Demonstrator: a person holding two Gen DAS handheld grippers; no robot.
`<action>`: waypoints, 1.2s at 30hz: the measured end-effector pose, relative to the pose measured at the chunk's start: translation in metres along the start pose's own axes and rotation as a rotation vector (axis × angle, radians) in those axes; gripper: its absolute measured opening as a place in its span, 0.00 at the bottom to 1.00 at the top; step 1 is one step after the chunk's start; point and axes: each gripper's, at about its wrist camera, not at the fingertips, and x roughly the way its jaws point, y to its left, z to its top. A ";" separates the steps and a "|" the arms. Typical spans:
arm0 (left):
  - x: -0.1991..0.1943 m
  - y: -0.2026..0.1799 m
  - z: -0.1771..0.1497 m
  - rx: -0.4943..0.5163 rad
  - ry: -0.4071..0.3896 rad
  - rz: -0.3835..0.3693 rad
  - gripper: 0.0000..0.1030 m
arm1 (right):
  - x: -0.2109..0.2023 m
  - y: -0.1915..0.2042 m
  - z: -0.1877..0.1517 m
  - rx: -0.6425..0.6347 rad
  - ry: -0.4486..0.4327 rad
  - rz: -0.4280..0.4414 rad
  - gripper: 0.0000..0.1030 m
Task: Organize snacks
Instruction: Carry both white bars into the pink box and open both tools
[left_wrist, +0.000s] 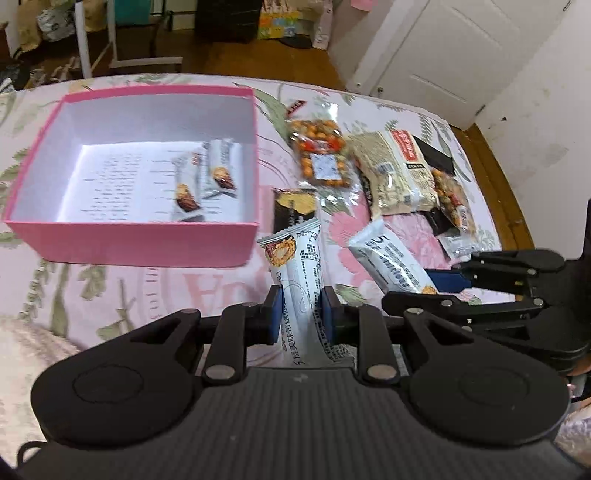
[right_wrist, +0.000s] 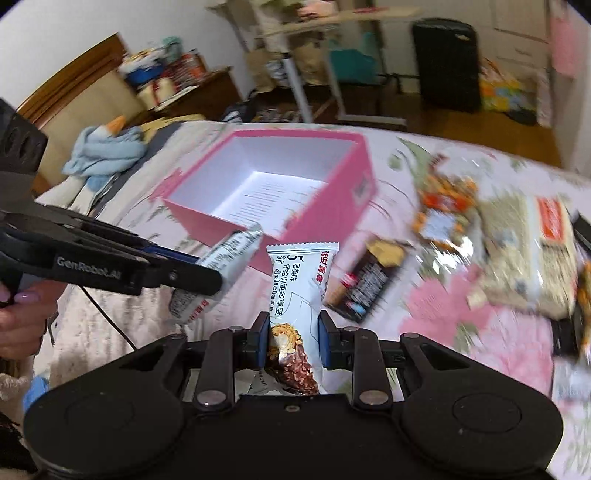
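Note:
A pink box (left_wrist: 133, 242) with a white inside stands on the floral bedspread, and holds two white snack bars (left_wrist: 205, 177). It also shows in the right wrist view (right_wrist: 325, 206). My left gripper (left_wrist: 301, 314) is shut on a white snack bar (left_wrist: 299, 273), just right of the box's near corner. My right gripper (right_wrist: 293, 341) is shut on another white snack bar (right_wrist: 299, 291), held above the bed in front of the box. In the left wrist view the right gripper (left_wrist: 443, 282) holds its bar (left_wrist: 388, 262). In the right wrist view the left gripper (right_wrist: 207, 275) holds its bar (right_wrist: 221, 262).
Loose snacks lie right of the box: a black-and-gold packet (left_wrist: 295, 208), a clear bag of orange nuts (left_wrist: 321, 153), a beige seed bag (left_wrist: 399, 173) and more packets beyond. A blue towel (right_wrist: 107, 151) lies left of the box. The bed's far edge meets wooden floor and furniture.

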 end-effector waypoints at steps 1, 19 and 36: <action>-0.004 0.003 0.003 0.004 -0.004 0.006 0.21 | 0.003 0.006 0.007 -0.022 0.002 0.007 0.29; 0.051 0.129 0.097 -0.241 -0.104 0.137 0.21 | 0.149 0.020 0.136 -0.104 0.056 0.077 0.30; 0.134 0.181 0.117 -0.273 -0.016 0.201 0.33 | 0.228 -0.003 0.147 0.118 0.153 0.102 0.54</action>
